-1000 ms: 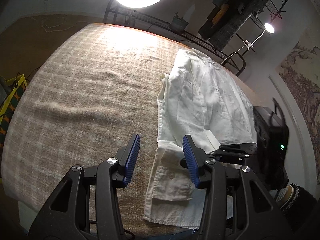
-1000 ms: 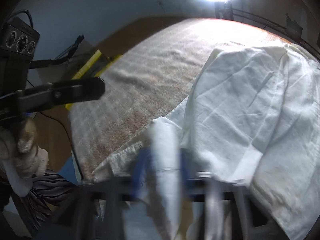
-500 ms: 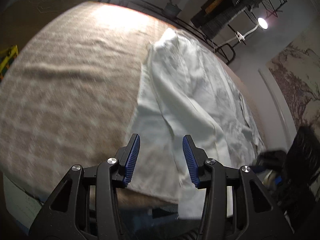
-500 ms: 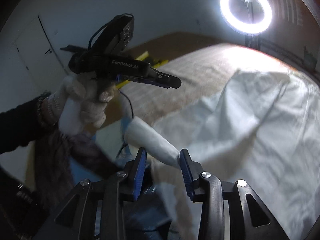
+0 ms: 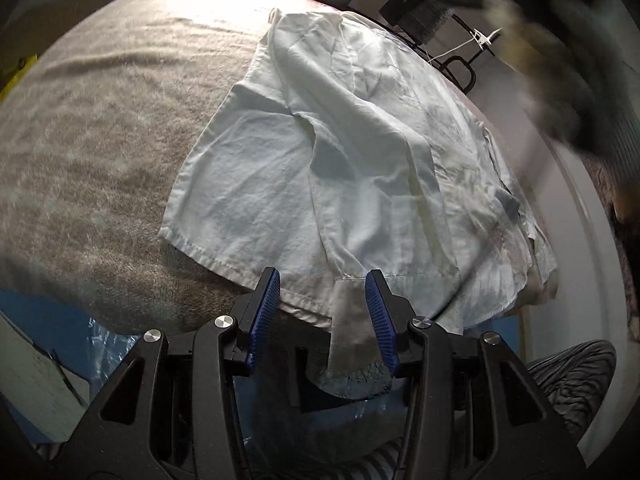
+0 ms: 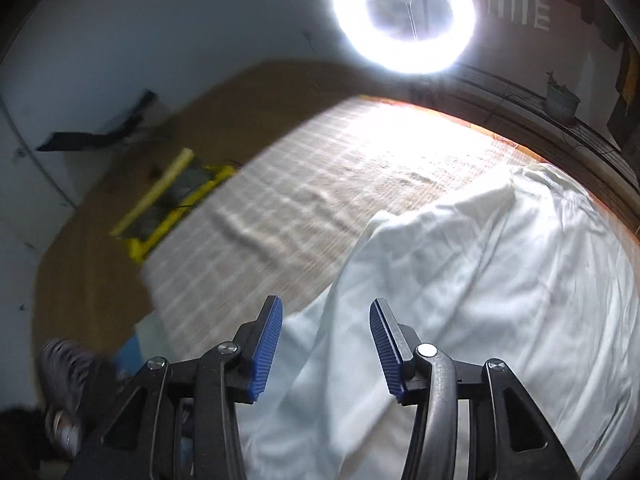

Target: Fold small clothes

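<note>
Both claws stand spread and pinch nothing, the right gripper [image 6: 325, 346], its jaws just opened, and the left gripper [image 5: 323, 316], above the white shirt [image 5: 360, 168] at lower centre on the beige cloth [image 5: 100, 128].

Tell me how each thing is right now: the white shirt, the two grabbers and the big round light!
White cotton shirt: partly folded, crumpled, near hem hanging off the table edge.
Beige checked tablecloth: spread out, slightly wrinkled.
Left gripper: open, shirt hem between the blue pads, not pinched.
Right gripper: jaws just opened, above the shirt, holding nothing.
Round ring light: switched on.
</note>
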A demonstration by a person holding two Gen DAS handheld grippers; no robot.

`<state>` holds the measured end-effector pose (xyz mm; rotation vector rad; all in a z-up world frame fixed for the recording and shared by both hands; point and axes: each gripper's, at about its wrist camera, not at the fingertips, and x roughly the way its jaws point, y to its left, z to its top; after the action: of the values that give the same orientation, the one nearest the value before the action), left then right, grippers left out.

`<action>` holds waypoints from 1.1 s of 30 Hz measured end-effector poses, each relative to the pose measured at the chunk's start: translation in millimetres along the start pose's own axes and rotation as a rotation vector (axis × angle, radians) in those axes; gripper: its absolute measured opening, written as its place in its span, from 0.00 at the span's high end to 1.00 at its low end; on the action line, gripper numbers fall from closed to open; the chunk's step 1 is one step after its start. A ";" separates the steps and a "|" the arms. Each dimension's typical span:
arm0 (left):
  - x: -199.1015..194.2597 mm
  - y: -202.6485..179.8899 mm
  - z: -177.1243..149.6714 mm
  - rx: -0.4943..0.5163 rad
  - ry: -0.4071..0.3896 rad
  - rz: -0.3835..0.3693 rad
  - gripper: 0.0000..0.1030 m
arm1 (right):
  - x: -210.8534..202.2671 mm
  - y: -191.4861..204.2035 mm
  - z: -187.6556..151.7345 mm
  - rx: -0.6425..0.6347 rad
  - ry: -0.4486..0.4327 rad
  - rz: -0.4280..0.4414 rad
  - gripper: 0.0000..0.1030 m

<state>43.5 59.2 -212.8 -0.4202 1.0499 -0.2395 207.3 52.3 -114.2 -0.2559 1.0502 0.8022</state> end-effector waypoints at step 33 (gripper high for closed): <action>3.4 -14.1 -15.9 0.086 -0.035 0.028 0.63 | 95.1 -50.8 63.5 0.123 0.125 -0.210 1.00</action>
<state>31.3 41.8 -216.0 -0.3307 1.0068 -0.2510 309.3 95.9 -172.2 -0.3092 1.1641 0.5358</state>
